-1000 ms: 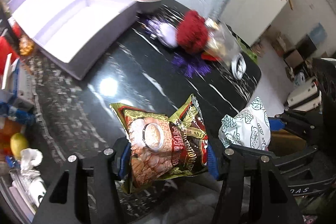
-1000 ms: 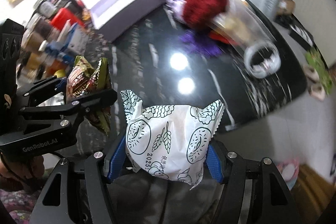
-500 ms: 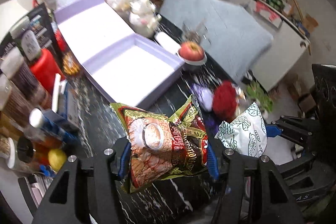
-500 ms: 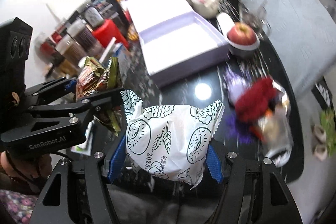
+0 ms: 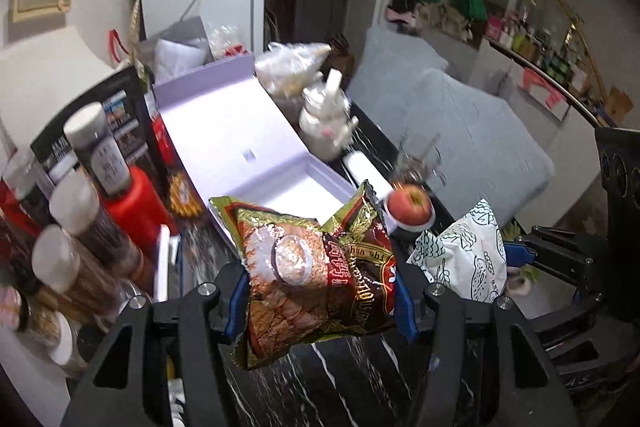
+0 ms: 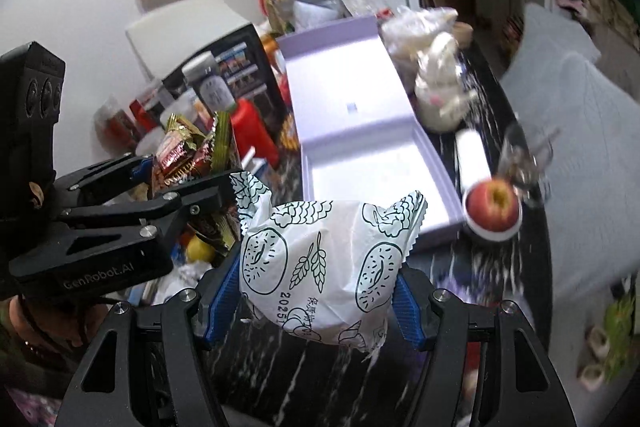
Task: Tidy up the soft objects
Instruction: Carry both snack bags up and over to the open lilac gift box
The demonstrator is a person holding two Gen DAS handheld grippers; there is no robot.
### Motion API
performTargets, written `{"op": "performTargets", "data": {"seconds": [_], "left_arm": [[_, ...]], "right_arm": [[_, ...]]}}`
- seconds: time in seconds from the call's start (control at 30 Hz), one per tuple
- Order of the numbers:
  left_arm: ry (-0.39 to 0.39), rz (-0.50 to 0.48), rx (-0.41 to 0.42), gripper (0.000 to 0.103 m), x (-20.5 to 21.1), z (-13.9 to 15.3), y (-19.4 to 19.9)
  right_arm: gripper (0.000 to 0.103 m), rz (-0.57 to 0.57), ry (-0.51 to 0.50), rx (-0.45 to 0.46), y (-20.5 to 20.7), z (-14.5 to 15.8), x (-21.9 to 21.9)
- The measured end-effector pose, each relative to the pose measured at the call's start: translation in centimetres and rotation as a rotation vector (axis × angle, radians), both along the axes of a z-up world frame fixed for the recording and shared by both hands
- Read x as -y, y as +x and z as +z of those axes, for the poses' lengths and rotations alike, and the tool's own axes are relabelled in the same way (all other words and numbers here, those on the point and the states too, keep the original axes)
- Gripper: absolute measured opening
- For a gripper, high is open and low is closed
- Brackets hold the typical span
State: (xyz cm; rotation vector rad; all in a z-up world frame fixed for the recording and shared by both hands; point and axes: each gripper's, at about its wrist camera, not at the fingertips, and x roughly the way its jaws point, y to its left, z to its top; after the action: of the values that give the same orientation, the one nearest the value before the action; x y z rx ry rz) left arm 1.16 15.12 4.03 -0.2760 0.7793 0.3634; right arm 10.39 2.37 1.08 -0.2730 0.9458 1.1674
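My left gripper is shut on a green and brown snack bag and holds it above the dark marble table. My right gripper is shut on a white bread packet with green drawings, also held in the air. Each gripper shows in the other's view: the white packet at the right, the snack bag at the left. An open lilac box lies ahead of both, its tray empty; it also shows in the left wrist view.
An apple in a white bowl sits right of the box, beside a glass and a white roll. A white plush toy stands behind. Jars and a red bottle crowd the left. A grey cushion lies beyond.
Both grippers have tilted upward and moved toward the lilac box with their packets. The red fluffy thing and plastic jar have dropped out of view; the box and apple sit lower in frame.
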Motion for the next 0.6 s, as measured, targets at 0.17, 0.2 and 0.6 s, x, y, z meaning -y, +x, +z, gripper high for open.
{"op": "performTargets", "data": {"seconds": [0.17, 0.2, 0.6], "left_arm": [[0.006, 0.035, 0.023, 0.057, -2.6, 0.7, 2.1], [0.007, 0.041, 0.023, 0.057, -3.1, 0.7, 2.6], [-0.002, 0.080, -0.044, 0.057, -9.9, -2.3, 10.1]], "right_arm": [[0.066, 0.028, 0.024, 0.025, 2.2, 1.2, -2.6], [0.066, 0.032, 0.026, 0.030, 2.8, 1.3, -3.3], [0.066, 0.050, 0.005, 0.037, 9.8, -0.7, -10.0]]}}
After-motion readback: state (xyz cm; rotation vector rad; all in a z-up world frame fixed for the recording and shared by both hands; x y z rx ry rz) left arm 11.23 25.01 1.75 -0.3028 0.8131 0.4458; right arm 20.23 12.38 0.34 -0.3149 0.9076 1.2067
